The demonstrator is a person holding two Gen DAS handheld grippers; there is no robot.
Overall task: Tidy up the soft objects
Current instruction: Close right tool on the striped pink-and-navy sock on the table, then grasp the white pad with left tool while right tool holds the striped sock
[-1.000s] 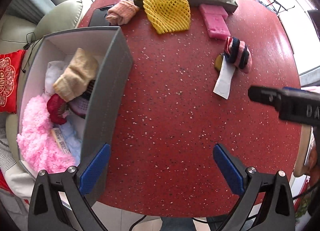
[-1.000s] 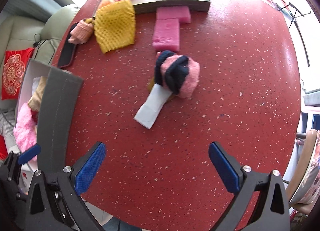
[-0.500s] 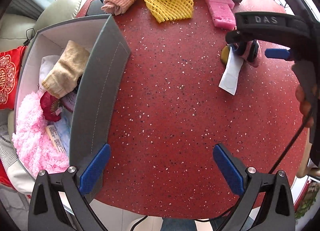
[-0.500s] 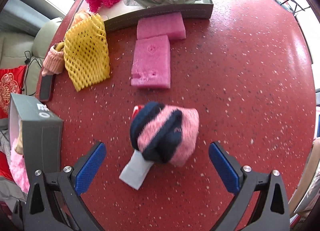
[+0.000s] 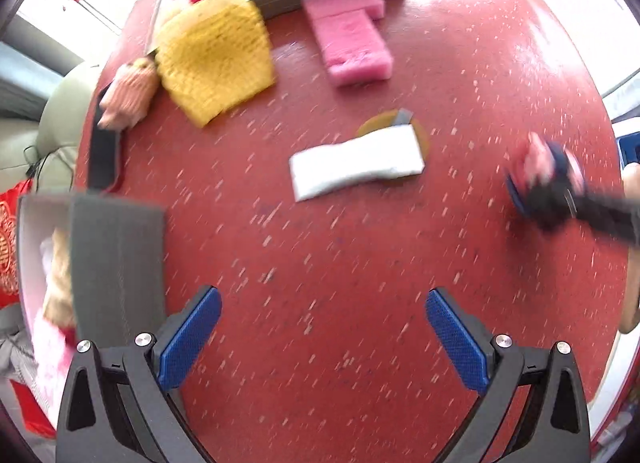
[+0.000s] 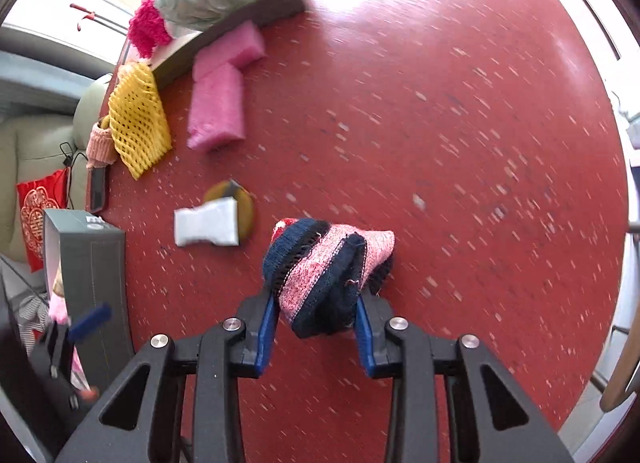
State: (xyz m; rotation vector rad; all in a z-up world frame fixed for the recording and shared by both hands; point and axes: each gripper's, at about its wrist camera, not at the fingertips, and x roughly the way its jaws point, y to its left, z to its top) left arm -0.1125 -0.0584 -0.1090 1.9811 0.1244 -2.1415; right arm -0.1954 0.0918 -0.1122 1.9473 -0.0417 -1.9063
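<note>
Right now, scene:
right gripper (image 6: pixel 316 323): clamped on pink-navy knit bundle (image 6: pixel 328 271), just above red table (image 6: pixel 460 143)
left gripper (image 5: pixel 324 339): jaws wide, nothing held
grey box (image 6: pixel 94 263): table's left edge
white pad (image 5: pixel 356 167): mid-table

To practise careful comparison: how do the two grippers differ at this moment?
The right gripper is shut on the pink-and-navy sock bundle; the left gripper is wide open and holds nothing. The right one carries its load above the red table; the left hangs over bare tabletop. Both have blue pads.
</note>
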